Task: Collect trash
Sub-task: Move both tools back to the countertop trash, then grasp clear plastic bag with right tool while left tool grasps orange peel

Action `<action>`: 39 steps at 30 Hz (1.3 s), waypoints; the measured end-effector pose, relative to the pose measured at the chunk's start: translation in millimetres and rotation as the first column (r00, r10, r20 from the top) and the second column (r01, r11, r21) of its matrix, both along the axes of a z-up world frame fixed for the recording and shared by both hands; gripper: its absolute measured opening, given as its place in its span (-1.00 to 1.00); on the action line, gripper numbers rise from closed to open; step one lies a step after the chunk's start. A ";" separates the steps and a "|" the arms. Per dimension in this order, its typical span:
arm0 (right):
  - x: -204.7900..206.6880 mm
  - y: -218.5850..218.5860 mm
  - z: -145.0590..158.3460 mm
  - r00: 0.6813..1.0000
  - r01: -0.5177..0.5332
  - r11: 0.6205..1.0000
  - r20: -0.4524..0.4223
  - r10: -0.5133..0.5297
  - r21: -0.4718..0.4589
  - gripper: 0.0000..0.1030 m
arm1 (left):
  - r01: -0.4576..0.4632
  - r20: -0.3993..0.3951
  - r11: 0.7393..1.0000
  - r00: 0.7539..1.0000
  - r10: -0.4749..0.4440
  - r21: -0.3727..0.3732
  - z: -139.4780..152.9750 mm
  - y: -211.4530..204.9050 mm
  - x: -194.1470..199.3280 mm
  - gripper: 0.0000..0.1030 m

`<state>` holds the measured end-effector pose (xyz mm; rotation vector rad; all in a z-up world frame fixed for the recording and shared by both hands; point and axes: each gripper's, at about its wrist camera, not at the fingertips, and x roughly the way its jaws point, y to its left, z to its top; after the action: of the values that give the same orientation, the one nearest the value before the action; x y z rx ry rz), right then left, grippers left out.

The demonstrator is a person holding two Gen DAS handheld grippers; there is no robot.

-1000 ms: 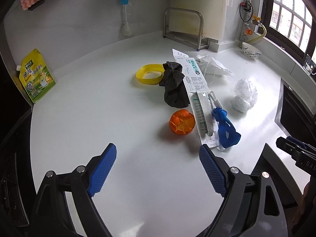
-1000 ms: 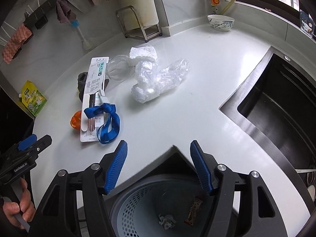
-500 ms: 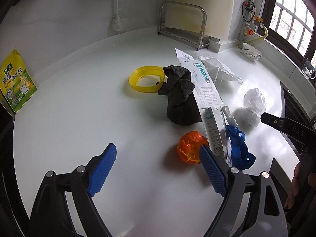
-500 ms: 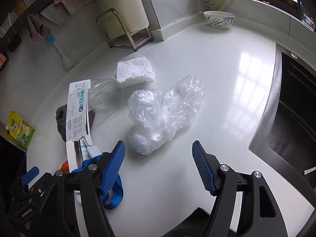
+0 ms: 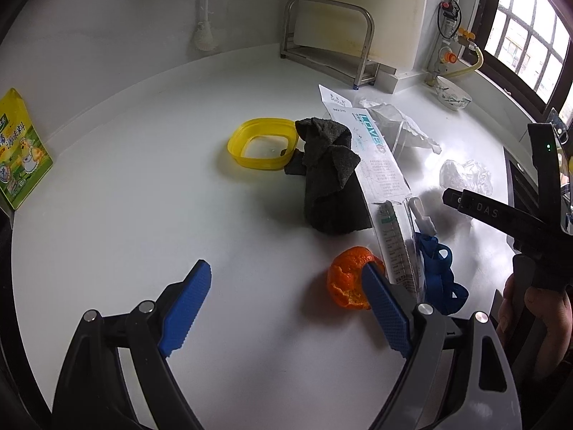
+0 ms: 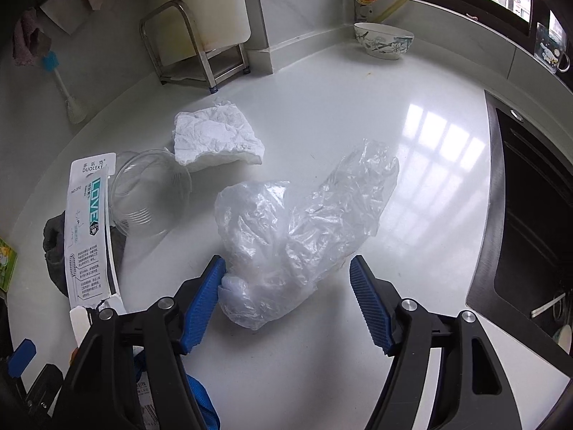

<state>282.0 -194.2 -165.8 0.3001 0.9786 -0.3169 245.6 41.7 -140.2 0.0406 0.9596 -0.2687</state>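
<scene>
The white counter (image 6: 358, 114) was covered with trash, none of it lifted, so by my judgement nearly everything was left to do. Largest was the clear plastic bag (image 6: 301, 222), lying between the spread fingers of the right gripper (image 6: 286, 297), which was released and empty; its left pad (image 6: 202, 304) touched or nearly touched the bag. Next came the dark cloth (image 5: 331, 179), the toothbrush pack (image 5: 383, 186), a crumpled tissue (image 6: 215, 136), a clear cup (image 6: 147, 193), the yellow lid (image 5: 263, 148) and the blue strap (image 5: 438, 268). Smallest, the orange peel (image 5: 345, 281) lay just beside the right finger of the left gripper (image 5: 286, 304), also released and empty.
</scene>
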 end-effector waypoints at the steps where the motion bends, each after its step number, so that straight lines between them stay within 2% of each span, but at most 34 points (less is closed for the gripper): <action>1: 0.6 -0.2 -1.8 1.000 -0.004 1.000 -0.004 0.004 0.001 0.33 | 0.004 -0.003 1.000 1.000 -0.004 0.000 -1.3 -0.7 -0.3 0.63; 3: 0.1 -0.7 -5.2 1.000 -0.013 1.000 -0.003 0.013 0.012 0.23 | 0.015 -0.011 1.000 1.000 -0.015 -0.003 -4.3 -3.0 -0.5 0.63; 5: -0.7 0.3 -5.2 1.000 -0.023 1.000 0.000 0.023 -0.007 -0.17 | 0.026 -0.018 1.000 0.999 -0.026 -0.002 -7.5 -5.6 -0.7 0.63; 6: -1.2 0.6 -4.7 1.000 -0.029 1.000 0.002 0.029 -0.012 -0.25 | 0.031 -0.021 1.000 0.999 -0.031 -0.003 -9.0 -7.1 -0.6 0.63; 16: -14.7 -4.3 -2.7 0.999 -0.032 0.999 0.037 0.031 0.019 -0.34 | 0.048 -0.017 0.998 0.999 -0.048 0.041 -26.1 -18.9 8.5 0.62; 18: -17.7 -3.9 -1.3 0.998 -0.039 0.999 0.045 0.038 0.021 -0.34 | 0.053 -0.026 0.998 0.998 -0.052 0.039 -29.7 -19.8 10.5 0.40; 22: -24.6 -1.7 1.1 0.997 -0.048 0.999 0.055 0.046 0.026 -0.35 | 0.073 -0.040 0.997 0.997 -0.073 -0.003 -31.7 -22.4 11.6 0.12; 24: -27.8 -1.4 2.5 0.997 -0.049 0.998 0.059 0.047 0.033 -0.35 | 0.101 -0.045 0.995 0.994 -0.101 -0.021 -30.3 -26.4 9.7 -0.27; 25: -29.6 -0.8 3.1 0.997 -0.050 0.998 0.060 0.048 0.036 -0.35 | 0.112 -0.049 0.993 0.992 -0.113 -0.031 -29.7 -28.6 8.1 -0.37; 26: -31.2 0.0 3.7 0.997 -0.052 0.998 0.061 0.049 0.037 -0.35 | 0.124 -0.052 0.992 0.991 -0.126 -0.038 -28.7 -31.1 7.0 -0.58; 27: -32.6 0.4 4.2 0.997 -0.054 0.998 0.062 0.052 0.039 -0.35 | 0.130 -0.053 0.991 0.990 -0.132 -0.036 -27.6 -33.6 5.6 -0.66; 30: -38.5 2.1 6.0 0.996 -0.061 0.997 0.066 0.058 0.048 -0.35 | 0.126 -0.055 0.991 0.990 -0.128 -0.037 -25.0 -34.3 3.9 -0.79; 39: -62.3 9.7 11.9 0.994 -0.080 0.995 0.073 0.075 0.064 -0.35 | 0.105 -0.046 0.993 0.993 -0.107 -0.046 -11.3 -24.1 -4.9 -0.82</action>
<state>219.7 -184.5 -153.9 0.3312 0.9295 -0.2019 240.7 17.6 -151.5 0.0452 1.0010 -0.3899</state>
